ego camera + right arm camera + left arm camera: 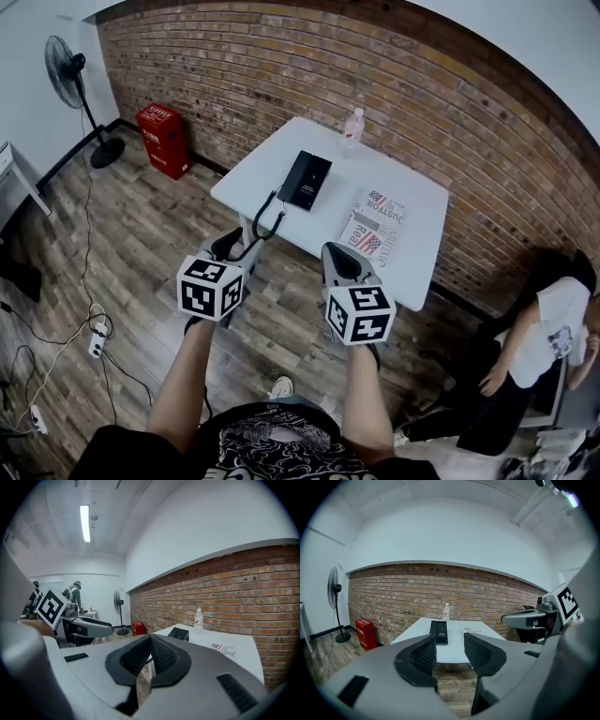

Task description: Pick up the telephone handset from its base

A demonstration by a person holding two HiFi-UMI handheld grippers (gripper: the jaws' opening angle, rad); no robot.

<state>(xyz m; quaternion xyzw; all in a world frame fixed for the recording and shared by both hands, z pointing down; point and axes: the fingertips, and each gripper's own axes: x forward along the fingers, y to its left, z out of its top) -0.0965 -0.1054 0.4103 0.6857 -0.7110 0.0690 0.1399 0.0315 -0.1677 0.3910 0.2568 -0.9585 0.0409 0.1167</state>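
Bare forearms are reaching out over the wooden floor, each hand carrying a gripper well short of the white table. On the table's left half, the black telephone handset is lying on its base, and its coiled cord is hanging over the near edge. Just right of the phone a printed paper is lying flat. A clear water bottle is standing upright near the far edge, by the brick wall.

The left gripper is pointing toward the phone with its jaws standing wide apart and nothing between them. The right gripper is showing its jaws pressed together, empty.

Left of the table, a red crate and a standing fan are sitting by the wall. A person is sitting at the far right.
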